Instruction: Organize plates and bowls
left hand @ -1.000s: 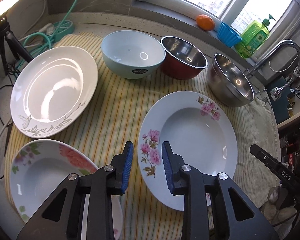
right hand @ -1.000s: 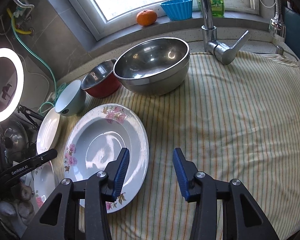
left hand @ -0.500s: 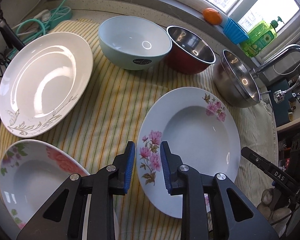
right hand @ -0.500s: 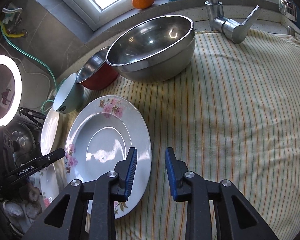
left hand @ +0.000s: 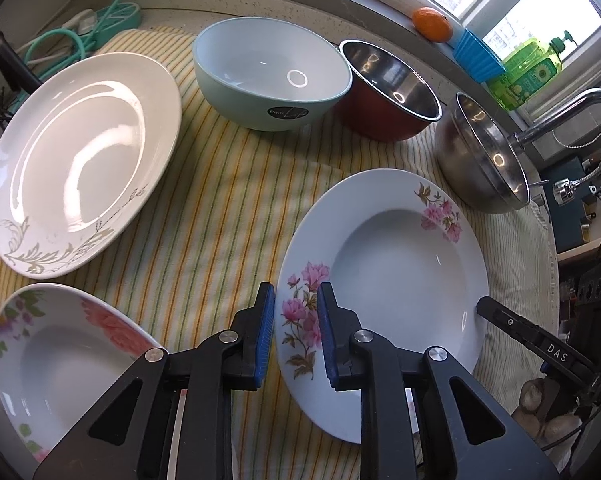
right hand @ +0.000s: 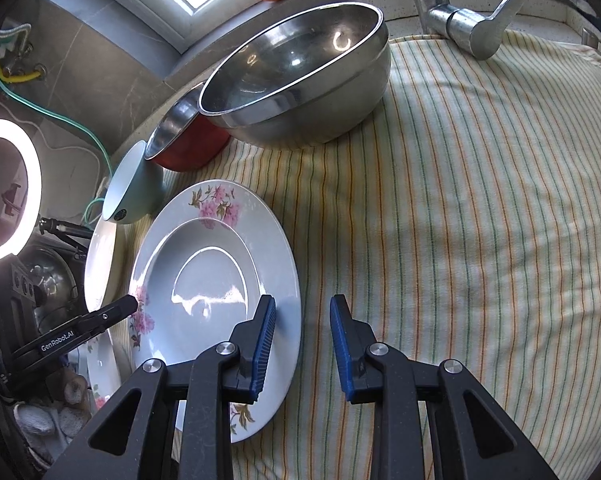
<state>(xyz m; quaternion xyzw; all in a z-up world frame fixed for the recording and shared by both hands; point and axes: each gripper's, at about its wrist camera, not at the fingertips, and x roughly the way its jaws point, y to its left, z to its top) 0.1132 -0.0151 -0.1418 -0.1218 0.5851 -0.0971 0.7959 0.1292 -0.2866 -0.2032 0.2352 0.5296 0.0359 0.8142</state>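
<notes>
A pale plate with pink flowers (left hand: 400, 256) lies on the striped cloth (left hand: 220, 208). My left gripper (left hand: 296, 336) straddles its left rim; the jaws are closing, with a gap still showing at both pads. My right gripper (right hand: 302, 344) straddles the opposite rim of the same plate (right hand: 204, 272), one pad over the plate and one over the cloth, neither pressing. Behind stand a light blue bowl (left hand: 272, 76), a red bowl with a steel inside (left hand: 388, 88) and a large steel bowl (right hand: 300, 80). A white plate with a gold leaf pattern (left hand: 80, 152) and a plate with a big rose (left hand: 60, 344) lie on the left.
A tap (right hand: 460, 20) rises at the back right of the cloth. An orange (left hand: 430, 24), a blue cup (left hand: 476, 60) and a green soap bottle (left hand: 532, 72) sit on the window sill. Cables (left hand: 80, 36) and a ring light (right hand: 4, 200) are at the left.
Both grippers have come down towards the pink-flowered plate and their jaws have narrowed. Each now has the plate's rim between its pads. The dishes have not moved.
</notes>
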